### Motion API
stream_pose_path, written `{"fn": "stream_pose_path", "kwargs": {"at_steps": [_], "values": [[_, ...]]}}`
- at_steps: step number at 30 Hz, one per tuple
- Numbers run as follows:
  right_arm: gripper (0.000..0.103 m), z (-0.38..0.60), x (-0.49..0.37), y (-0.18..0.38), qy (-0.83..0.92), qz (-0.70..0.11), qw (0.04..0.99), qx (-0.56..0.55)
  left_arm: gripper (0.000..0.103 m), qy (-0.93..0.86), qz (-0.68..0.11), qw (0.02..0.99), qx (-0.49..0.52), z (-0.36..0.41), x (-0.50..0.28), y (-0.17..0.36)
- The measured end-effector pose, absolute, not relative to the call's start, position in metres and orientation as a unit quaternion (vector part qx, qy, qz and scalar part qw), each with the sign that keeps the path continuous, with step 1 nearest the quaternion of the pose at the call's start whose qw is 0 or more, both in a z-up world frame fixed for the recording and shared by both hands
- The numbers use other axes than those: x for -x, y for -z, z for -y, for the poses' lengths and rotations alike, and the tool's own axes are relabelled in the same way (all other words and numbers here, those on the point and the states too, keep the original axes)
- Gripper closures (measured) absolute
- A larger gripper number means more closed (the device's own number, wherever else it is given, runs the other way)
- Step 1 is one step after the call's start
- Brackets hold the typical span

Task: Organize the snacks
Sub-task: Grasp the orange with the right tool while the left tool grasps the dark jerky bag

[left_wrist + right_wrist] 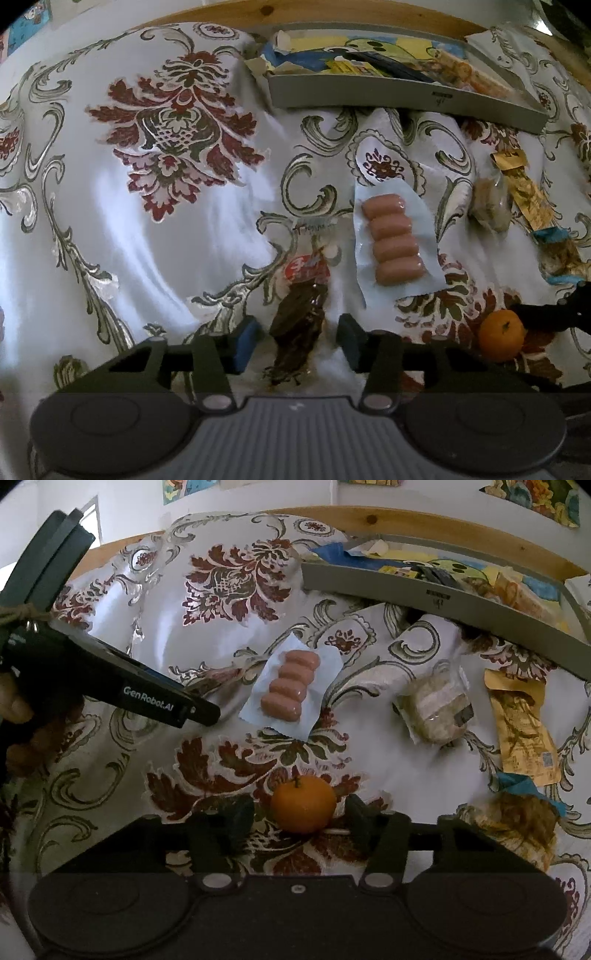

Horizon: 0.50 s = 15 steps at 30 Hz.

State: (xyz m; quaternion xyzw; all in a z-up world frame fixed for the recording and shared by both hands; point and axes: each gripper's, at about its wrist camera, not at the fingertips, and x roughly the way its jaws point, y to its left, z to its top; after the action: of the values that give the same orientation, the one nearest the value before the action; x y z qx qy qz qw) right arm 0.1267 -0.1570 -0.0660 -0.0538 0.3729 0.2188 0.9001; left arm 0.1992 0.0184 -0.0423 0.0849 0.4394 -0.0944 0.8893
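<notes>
Covering the whole work surface is a shiny floral tablecloth (147, 229) with red and grey-green scrollwork. At its far edge sits a long grey tray (436, 590) that holds several snack packets on a yellow and blue liner. Nearer, on the cloth, lies a yellow-brown sachet (524, 731), well to the right of a clear packet of pale crumbly cake (436, 712). Left of that cake rests a pack of four small sausages (393, 240) on a light blue backing, apart from the tray. A crumpled brownish wrapper with a blue strip (517, 812) lies at the right edge of the right wrist view.

The left gripper (299, 341) stands released, its blue pads on either side of a dark snack in a clear wrapper with a red label (299, 317), with gaps visible on both sides. The right gripper (301, 818) is likewise spread wide around a small orange mandarin (303, 803), which rests on the cloth between the fingers; whether the right finger touches the fruit cannot be told. A hand (16, 709) grips the left tool's handle.
</notes>
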Motion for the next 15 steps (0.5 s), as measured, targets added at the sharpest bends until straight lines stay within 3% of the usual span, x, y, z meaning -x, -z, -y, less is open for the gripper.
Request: {"fn": "stream_pose_path", "kwargs": {"at_steps": [5,15], "values": [[0.063,0.154,-0.126,0.067,-0.217,-0.371,0.901,0.063,0.056,0.093,-0.445,0.887,-0.085,-0.016,-0.194,0.04],[0.063,0.15,-0.12,0.066,-0.235,-0.363,0.899,0.07,0.056,0.115,-0.457,0.879,-0.071,-0.012,-0.178,0.033]]}}
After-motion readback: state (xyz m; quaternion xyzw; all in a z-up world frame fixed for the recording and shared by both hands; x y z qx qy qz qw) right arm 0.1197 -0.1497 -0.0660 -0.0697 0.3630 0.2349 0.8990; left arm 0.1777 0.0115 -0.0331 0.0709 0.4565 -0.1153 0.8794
